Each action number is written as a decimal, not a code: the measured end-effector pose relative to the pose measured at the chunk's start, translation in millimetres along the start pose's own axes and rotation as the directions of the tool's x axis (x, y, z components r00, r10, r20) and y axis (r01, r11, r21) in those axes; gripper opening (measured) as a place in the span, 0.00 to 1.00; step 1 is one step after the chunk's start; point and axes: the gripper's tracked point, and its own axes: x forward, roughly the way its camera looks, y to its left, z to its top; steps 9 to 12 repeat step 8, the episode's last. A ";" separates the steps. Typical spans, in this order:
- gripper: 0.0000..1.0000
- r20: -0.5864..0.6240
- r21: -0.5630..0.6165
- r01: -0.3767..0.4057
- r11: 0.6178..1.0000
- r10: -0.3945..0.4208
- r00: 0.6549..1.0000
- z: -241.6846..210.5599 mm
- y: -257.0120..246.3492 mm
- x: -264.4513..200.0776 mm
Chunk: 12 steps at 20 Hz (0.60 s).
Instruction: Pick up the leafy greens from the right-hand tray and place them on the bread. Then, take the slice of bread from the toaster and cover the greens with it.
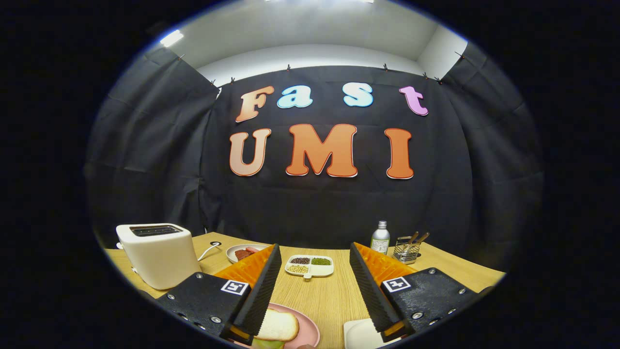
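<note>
You are holding the gripper (315,286) level above the table (324,295), fingers spread wide and gripping nothing; bare wood is showing in the gap between them. Taking the pink plate (310,329) as landmark: it is sitting low at the near end of the gap, partly under the left finger, and it is carrying a bread slice (277,325) with a strip of green (267,343) peeking out at the slice's near edge. Whether that green is lying under the slice or only beside it, you cannot tell from here, the finger is covering too much. Judging by that, the greens are looking already delivered to the plate, and the slice may be the cover already set, or the base one; this is staying uncertain. Right of the plate, by the right finger's base, a white tray (361,334) is showing only a bare corner. Far left of the plate and beyond it, the toaster (157,254) is standing with its slots dark; no bread is showing from this angle. Well beyond the plate, a divided dish (310,266) of beans, a small meat plate (244,252), a bottle (380,237) and a wire holder (407,249) are sitting idle.
</note>
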 end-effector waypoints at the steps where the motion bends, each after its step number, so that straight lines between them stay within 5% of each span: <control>1: 0.85 0.004 0.008 0.008 1.000 -0.008 1.000 -1.3 1.0 -0.2; 12: 0.85 0.006 0.020 0.003 1.000 -0.004 1.000 -9.7 16.8 1.0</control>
